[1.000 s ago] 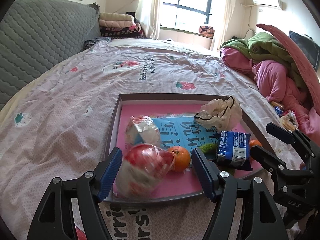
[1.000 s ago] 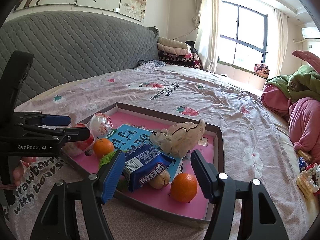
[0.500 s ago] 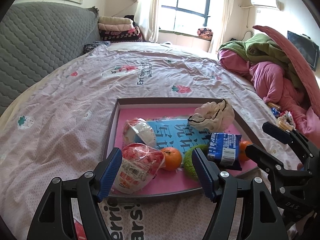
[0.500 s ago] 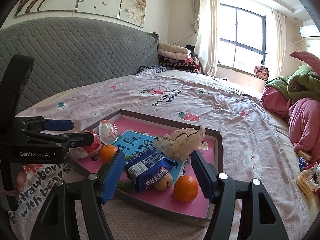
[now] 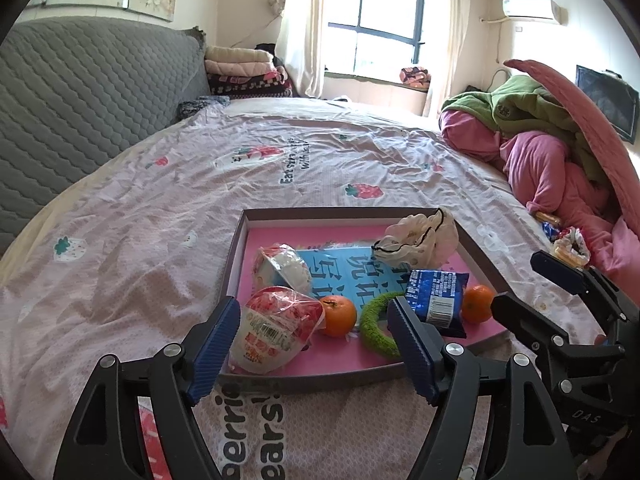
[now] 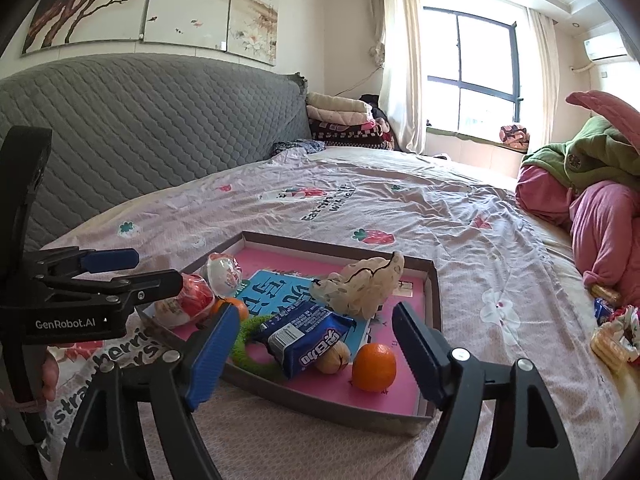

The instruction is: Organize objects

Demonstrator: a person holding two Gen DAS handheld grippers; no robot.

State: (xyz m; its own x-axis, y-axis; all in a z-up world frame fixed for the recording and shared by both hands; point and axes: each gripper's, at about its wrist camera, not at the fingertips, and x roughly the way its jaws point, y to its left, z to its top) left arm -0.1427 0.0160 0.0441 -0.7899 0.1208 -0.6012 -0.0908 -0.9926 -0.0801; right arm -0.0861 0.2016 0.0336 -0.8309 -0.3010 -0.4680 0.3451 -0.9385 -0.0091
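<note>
Both grippers now back from the tray, jaws opening, nothing clamped.

Since a second ago the left gripper [image 5: 312, 344] has drawn back and up from the red-and-white snack bag [image 5: 280, 328], which lies free at the near left corner of the tray [image 5: 236, 256] on the bed [image 5: 160, 200]; its jaws are opening. The right gripper [image 6: 316, 356] has also pulled away, jaws opening, off the blue biscuit pack [image 6: 308, 336] near the tray's front edge. Readable: "GenRobot.AI" on the left gripper's body, "DAS" on the right's, "with bears" on the bedcover; the pack's lettering is illegible.
</note>
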